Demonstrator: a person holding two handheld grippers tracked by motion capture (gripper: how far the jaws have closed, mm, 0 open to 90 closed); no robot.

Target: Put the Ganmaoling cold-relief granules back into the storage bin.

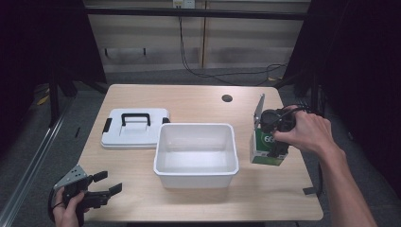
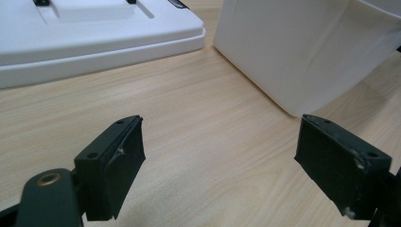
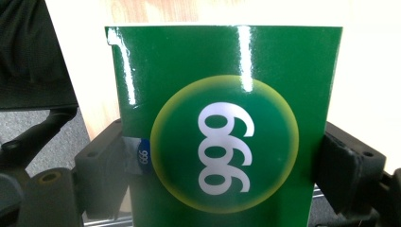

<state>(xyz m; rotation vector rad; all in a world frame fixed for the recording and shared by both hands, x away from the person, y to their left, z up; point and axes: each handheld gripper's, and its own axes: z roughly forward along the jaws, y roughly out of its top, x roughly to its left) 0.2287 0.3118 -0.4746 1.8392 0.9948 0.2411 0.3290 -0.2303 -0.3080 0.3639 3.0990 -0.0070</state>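
Green box is standing upright near the right edge of the table, just beside the right wall of the white bin, and the right gripper is gripping it, its jaws pressing on the box's two opposite sides. Judging from this, the coming move is a lift and a short carry to the left, since the open bin is lying directly that way from the box, and the right hand is by far the nearer one. The left gripper is idling at the table's near left corner, jaws spread wide on nothing, well apart from the box.

The right gripper view is showing the grip itself: the box filling the gap between the jaws, its printed circle facing the camera. The left gripper view is showing the bin's outer wall and the white lid lying flat beside it.
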